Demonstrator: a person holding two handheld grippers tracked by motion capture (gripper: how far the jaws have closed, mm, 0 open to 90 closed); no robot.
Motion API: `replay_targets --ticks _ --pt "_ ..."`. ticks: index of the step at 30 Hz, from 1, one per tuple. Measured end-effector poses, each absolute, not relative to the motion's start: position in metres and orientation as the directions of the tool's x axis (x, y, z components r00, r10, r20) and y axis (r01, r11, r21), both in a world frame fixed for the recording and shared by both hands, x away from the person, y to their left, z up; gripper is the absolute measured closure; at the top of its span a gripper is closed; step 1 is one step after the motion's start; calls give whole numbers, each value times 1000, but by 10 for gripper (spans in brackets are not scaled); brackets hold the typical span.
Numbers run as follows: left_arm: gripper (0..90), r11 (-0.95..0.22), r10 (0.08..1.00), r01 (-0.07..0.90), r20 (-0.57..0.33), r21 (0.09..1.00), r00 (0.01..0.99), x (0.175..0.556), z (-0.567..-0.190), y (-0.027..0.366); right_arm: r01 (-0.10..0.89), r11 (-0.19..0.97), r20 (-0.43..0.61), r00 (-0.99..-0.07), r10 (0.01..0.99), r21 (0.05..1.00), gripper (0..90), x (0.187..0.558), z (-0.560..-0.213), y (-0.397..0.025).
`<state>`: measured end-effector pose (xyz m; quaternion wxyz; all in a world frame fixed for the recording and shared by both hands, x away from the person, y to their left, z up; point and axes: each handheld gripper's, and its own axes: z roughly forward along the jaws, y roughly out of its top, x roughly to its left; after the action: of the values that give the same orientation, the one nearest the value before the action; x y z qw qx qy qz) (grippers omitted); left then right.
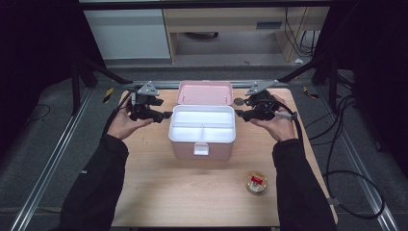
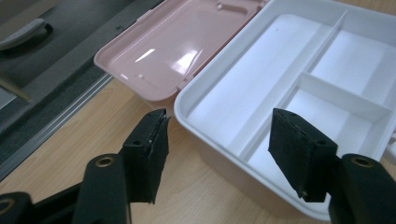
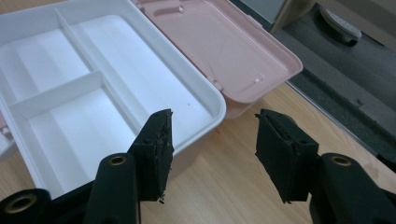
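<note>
While the desk [image 1: 159, 192] carries it at its middle, I see the pink box [image 1: 202, 126] lying open, lid back, its white tray split in three. My left claw [image 1: 166, 115] and right claw [image 1: 237, 113] flank it, both gaping wide, empty.

Black long sleeves [image 1: 98, 185] cover both forearms; black grippers, left gripper [image 1: 166, 115] and right gripper [image 1: 237, 113], carry grey triangular plates and trailing black cables
</note>
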<state>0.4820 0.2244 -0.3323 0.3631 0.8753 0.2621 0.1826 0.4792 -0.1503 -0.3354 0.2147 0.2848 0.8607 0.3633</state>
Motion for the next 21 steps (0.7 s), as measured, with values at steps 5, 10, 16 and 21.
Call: replay_targets --ticks 5,10,16,21 --pt "435 -661 526 295 145 690 838 489 -334 210 307 612 -143 -806 574 729 512 492 -337 -135" --pt "486 -723 453 264 150 638 879 498 -343 198 274 671 -144 -856 497 689 545 500 -345 -122" --pt "592 -781 390 234 160 580 907 504 -356 186 250 741 -124 -904 410 623 642 507 -360 -111" --pt "644 -818 352 229 144 528 925 508 -363 182 239 782 -96 -930 355 575 682 507 -369 -104"
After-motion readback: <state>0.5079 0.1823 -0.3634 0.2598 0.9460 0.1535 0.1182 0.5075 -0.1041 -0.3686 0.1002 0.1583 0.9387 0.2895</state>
